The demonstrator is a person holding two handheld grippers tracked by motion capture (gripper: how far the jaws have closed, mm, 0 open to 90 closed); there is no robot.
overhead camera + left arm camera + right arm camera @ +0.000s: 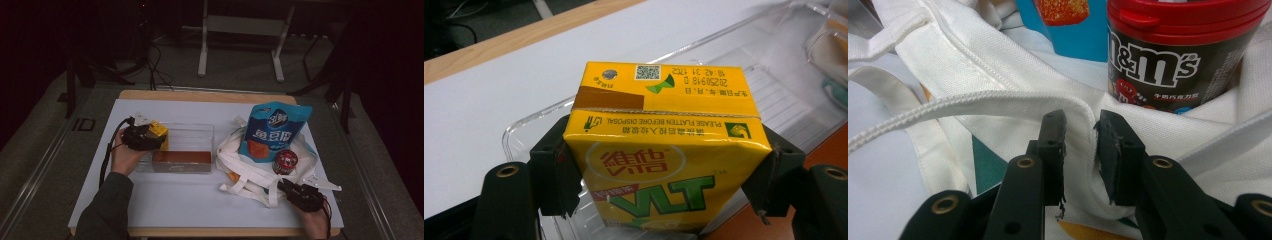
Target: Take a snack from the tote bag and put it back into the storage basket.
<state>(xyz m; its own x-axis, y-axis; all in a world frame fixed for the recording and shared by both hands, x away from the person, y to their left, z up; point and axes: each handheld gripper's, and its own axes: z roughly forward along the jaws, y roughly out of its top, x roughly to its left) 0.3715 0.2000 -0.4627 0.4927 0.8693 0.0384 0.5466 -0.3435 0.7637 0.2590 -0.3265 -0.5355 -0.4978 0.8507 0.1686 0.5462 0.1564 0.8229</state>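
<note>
1. High view puts our left gripper (150, 137) at the left end of the clear tray (200, 131), its jaws pinching a yellow drink carton (159, 131) by two opposite sides. The carton hangs over the tray, near a brown slab (181, 157) lying along the tray's near wall.

2. Left gripper view shows the carton (664, 150) tilted, its top face turned away from us, with the pads on its soft side panels. If we squeeze harder, the walls may buckle; if we ease off too early, the carton could tip against the tray's rim (524, 127) and land on its side.

3. Our right gripper (292, 190) sits at the near edge of the white cloth bag (245, 170). Right gripper view shows its jaws (1080, 137) drawn close on a fold of the bag's hem (998, 100); cloth lies between the pads, and it looks pinched, though we cannot tell how firmly.

4. That thin hold could slip. We judge that if the hem slides out, the bag's mouth would sag shut over what is still inside.

5. A red-lidded candy tub (1173, 55) stands just behind the hem, and a blue snack pouch (275, 127) leans upright in the bag. A tug on the cloth could topple either, sending the tub rolling towards the table edge (210, 231).

6. The bag's loose straps (250, 187) trail near our right hand and might snag the jaws.
</note>
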